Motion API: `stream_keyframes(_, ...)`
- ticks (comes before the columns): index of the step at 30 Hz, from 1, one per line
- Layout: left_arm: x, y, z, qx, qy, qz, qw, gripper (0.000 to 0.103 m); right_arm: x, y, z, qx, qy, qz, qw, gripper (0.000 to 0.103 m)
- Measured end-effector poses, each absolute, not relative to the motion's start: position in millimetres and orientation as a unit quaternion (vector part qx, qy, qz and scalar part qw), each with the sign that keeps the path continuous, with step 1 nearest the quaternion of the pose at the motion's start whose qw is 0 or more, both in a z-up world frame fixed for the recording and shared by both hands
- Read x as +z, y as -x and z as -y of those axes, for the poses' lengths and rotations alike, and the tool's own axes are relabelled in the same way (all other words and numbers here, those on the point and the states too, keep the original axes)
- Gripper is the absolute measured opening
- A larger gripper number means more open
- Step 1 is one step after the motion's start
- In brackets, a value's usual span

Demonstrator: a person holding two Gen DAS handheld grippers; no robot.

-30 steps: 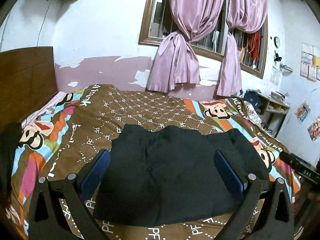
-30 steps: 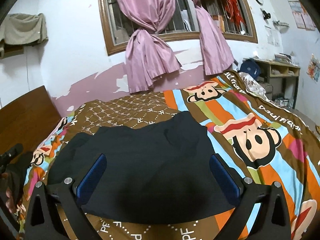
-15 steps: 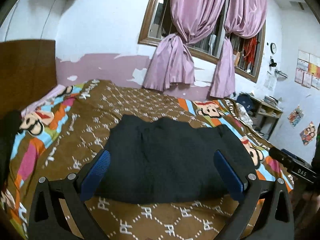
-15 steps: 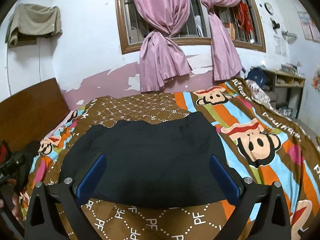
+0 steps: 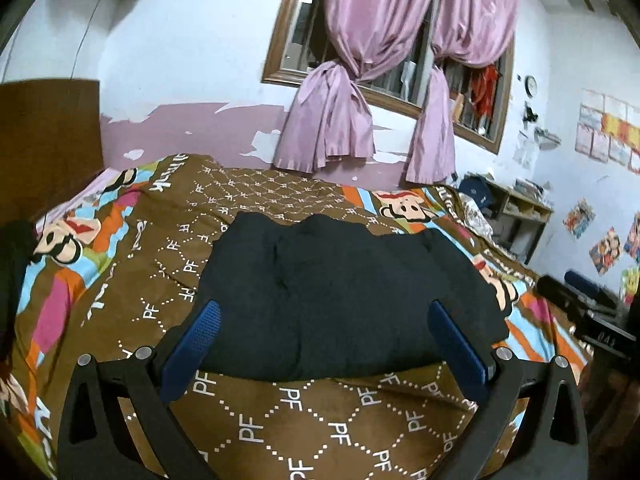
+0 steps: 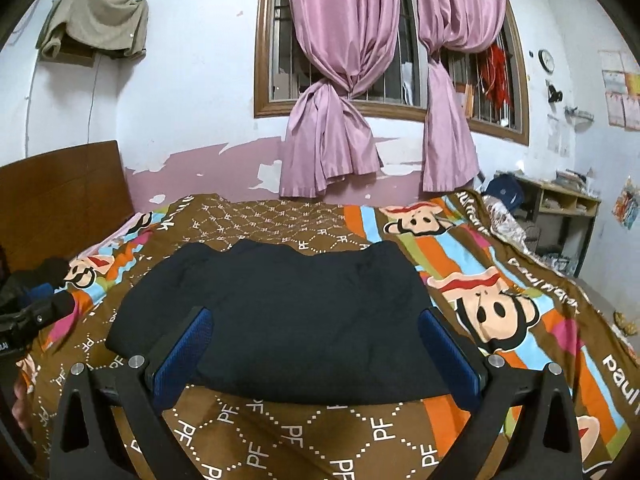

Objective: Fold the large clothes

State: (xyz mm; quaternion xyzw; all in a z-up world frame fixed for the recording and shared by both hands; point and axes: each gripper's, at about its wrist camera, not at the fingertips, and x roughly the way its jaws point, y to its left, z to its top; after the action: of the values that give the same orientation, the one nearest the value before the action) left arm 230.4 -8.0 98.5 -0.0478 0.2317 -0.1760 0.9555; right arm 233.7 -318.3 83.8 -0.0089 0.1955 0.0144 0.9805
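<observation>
Nearest in each wrist view are the gripper's own black arms w/ blue pads: left gripper (image 5: 326,322) has jaws spread wide, nothing between them, held above the bedspread (image 5: 304,412); right gripper (image 6: 316,326) same, jaws wide apart & empty. Under both, the near strip of bedspread is brown w/ white dotted diamonds & "PF" letters. Just beyond lies the dark garment (image 5: 344,296), folded into a rough rectangle, flat on the middle of the bed, near edge fairly straight, far edge lumpy; neither gripper touches it. In the right view the garment (image 6: 288,312) sits left of a big cartoon monkey face (image 6: 492,312) on bright stripes. At far left of that view, a dark bit of the other gripper pokes in, w/ a heap of dark clothing behind it near the wooden headboard (image 6: 60,196). Past the bed: wall w/ peeling pink paint, barred window (image 6: 384,40) w/ pink curtains (image 6: 340,92) knotted mid-length. Far right a shelf unit (image 6: 560,204) w/ clutter, wall clock (image 6: 546,60) above.
</observation>
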Motion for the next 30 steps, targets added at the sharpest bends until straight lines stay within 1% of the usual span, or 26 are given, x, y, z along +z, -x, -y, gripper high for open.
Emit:
stream_keyframes(5, 96.5, -220.1, 11.2, -0.181, 0.018, -0.207, 0.961, 0.102, 79.1, -220.6, 313.4, 0.014, 0.02, -0.179, 0.983, 0.103)
stream_keyframes(13, 83.8, -206.7, 11.1, -0.169, 0.0, -0.183, 0.969, 0.102, 69.7, -204.5, 312.5, 0.008, 0.022, -0.168, 0.986, 0.103)
stream_keyframes(20, 72.7, -211.1, 3.1, -0.138, 0.036, -0.216, 0.966, 0.102, 58.8, -192.4, 314.5, 0.036, 0.011, -0.169, 0.985, 0.103)
stream_keyframes(26, 56.4, -196.6, 8.1, -0.121, -0.002, -0.214, 0.969, 0.102, 44.9, -179.0, 301.2, 0.054, 0.043, -0.167, 0.984, 0.103)
stream_keyframes(30, 45.6, -186.3, 9.2, -0.132, -0.015, -0.206, 0.97, 0.102, 34.9, -172.3, 301.9, 0.067, 0.038, -0.163, 0.984, 0.103)
